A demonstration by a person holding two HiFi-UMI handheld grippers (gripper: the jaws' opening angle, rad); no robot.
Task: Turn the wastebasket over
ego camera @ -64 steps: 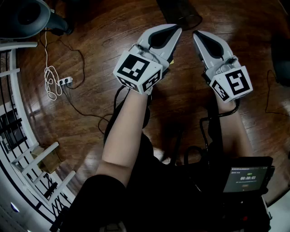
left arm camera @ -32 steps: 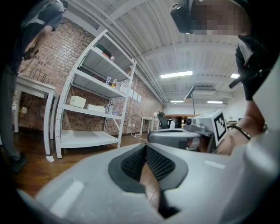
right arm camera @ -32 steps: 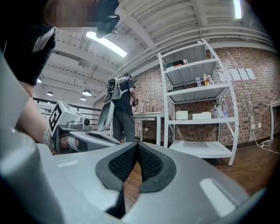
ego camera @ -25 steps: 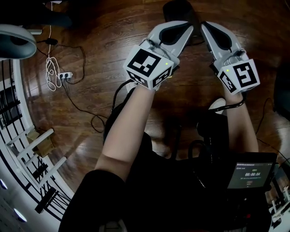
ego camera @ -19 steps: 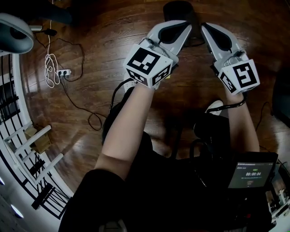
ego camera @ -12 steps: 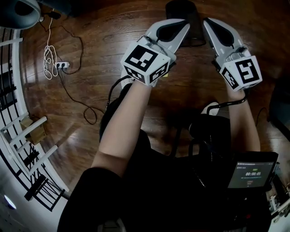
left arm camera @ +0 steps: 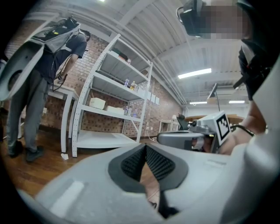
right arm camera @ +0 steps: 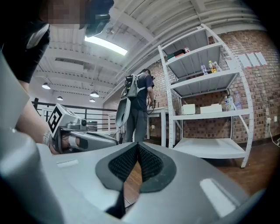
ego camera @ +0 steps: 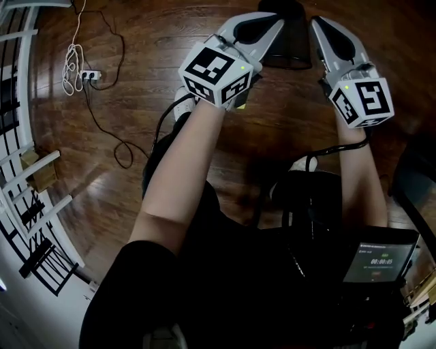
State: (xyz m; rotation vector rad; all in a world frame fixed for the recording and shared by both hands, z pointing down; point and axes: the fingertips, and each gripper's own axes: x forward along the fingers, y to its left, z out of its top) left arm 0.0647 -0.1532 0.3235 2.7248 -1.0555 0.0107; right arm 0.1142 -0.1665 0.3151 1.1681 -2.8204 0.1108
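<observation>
Two grippers are hovering out front, and none of the turning is happening yet. The wastebasket [ego camera: 289, 49] is sitting untouched on the wooden floor [ego camera: 136, 102], just beyond the tips of the left gripper [ego camera: 271, 20] and right gripper [ego camera: 319, 26]. Both are staying pressed together on nothing. Reaching, gripping and flipping are all still waiting. Compared with moments ago, the basket is showing nearer, between the tips.

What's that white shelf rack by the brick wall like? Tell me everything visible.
The rack is a tall white unit, metal by its look: four open shelves between upright posts. It stands upright on the wood floor against the brick wall. Small bottles sit on its second shelf from the top, white boxes on the third.
</observation>
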